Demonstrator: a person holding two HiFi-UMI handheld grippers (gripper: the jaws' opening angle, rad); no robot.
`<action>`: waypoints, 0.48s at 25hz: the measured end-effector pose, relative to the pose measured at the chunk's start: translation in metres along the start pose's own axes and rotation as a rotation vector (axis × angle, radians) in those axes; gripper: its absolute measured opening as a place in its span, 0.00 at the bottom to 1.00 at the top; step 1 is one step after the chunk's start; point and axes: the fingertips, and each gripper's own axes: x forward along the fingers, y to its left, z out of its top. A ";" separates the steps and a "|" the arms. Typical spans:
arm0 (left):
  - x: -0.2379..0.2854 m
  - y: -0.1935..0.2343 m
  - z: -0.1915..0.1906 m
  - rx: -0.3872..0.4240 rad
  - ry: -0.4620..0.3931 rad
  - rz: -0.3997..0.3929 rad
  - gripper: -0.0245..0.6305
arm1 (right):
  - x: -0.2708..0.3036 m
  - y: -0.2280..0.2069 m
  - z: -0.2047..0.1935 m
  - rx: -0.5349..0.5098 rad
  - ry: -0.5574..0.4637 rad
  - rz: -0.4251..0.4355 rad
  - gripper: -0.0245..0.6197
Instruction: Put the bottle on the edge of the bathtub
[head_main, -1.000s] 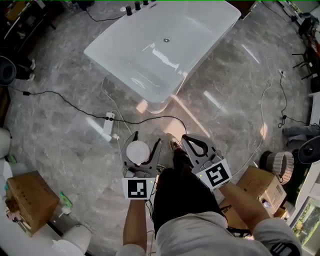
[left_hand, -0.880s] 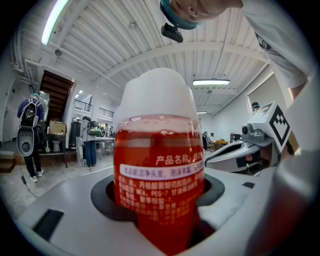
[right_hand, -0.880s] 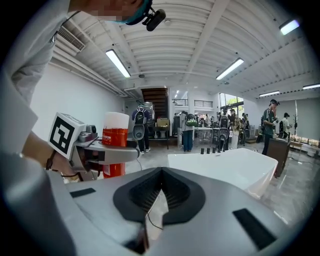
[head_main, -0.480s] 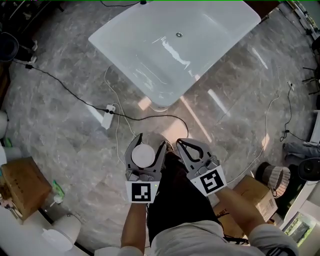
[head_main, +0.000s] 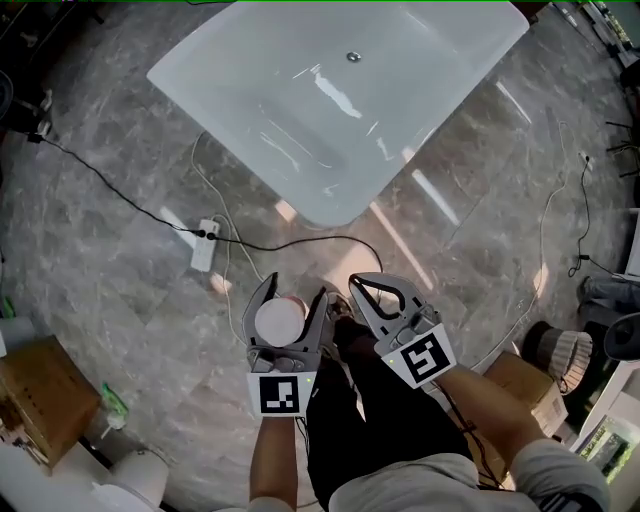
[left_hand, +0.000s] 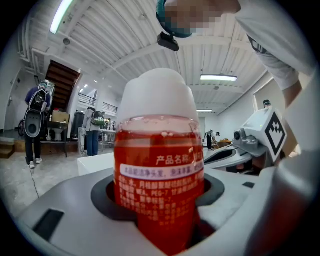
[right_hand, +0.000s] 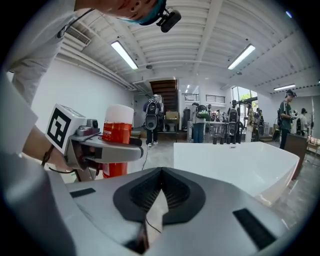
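A red bottle (left_hand: 159, 180) with a white cap stands upright between the jaws of my left gripper (head_main: 286, 302), which is shut on it. From above I see its white cap (head_main: 279, 321); the right gripper view shows the bottle (right_hand: 117, 145) at left, held in the left gripper (right_hand: 107, 149). My right gripper (head_main: 380, 290) is beside it, shut, tips together, with nothing held. The white bathtub (head_main: 330, 100) lies ahead on the floor, its near rounded end (head_main: 335, 210) some way beyond both grippers. The bathtub's rim (right_hand: 235, 150) runs level in the right gripper view.
A black cable and a white power strip (head_main: 203, 245) lie on the grey marble floor left of the tub's end. Cardboard boxes (head_main: 45, 395) sit at lower left and lower right (head_main: 525, 385). People (right_hand: 200, 122) stand in the background hall.
The bathtub has come nearer and fills more of the head view's top. Both grippers keep their places, the left still shut on the bottle.
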 end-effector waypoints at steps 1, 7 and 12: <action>0.002 0.004 -0.011 0.006 0.001 -0.014 0.48 | 0.007 0.001 -0.009 -0.001 -0.004 -0.002 0.05; 0.017 0.029 -0.071 0.048 0.006 -0.078 0.48 | 0.043 0.005 -0.066 -0.028 -0.005 0.011 0.05; 0.029 0.039 -0.126 0.149 -0.008 -0.097 0.48 | 0.071 0.012 -0.117 -0.075 0.006 -0.002 0.05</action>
